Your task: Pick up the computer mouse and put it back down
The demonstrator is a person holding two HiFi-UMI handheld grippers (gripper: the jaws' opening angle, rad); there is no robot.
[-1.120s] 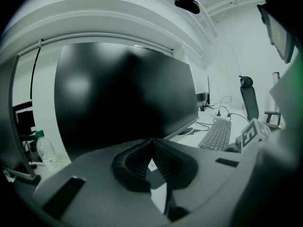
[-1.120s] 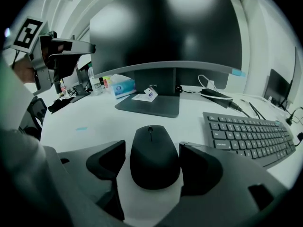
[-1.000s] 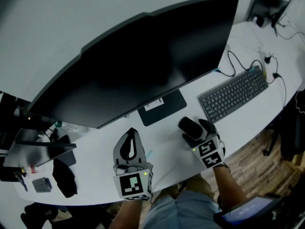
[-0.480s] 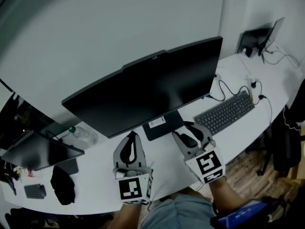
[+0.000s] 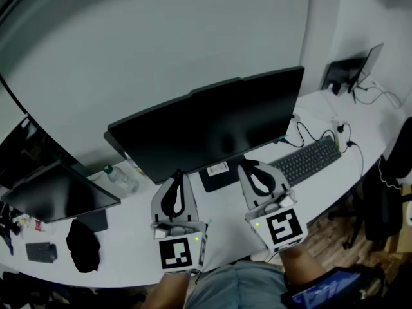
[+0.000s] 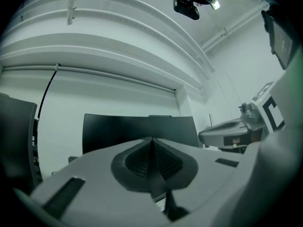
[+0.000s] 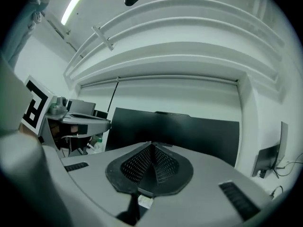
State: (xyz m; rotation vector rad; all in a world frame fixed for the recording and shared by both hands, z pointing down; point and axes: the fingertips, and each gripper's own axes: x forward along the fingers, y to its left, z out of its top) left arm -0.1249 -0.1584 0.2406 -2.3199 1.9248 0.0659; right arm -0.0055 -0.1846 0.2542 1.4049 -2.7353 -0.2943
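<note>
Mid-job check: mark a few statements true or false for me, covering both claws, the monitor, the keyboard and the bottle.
1. The right claw is shut and empty. True; its jaws have just been closing, with nothing between them.
2. The left claw is wide open. False: it is shut, with nothing in it.
3. The monitor is lit. False: its screen is dark.
4. The keyboard lies to the right of the monitor. True.
5. The bottle is on the keyboard. False: it is on the desk, left of the monitor.
</note>
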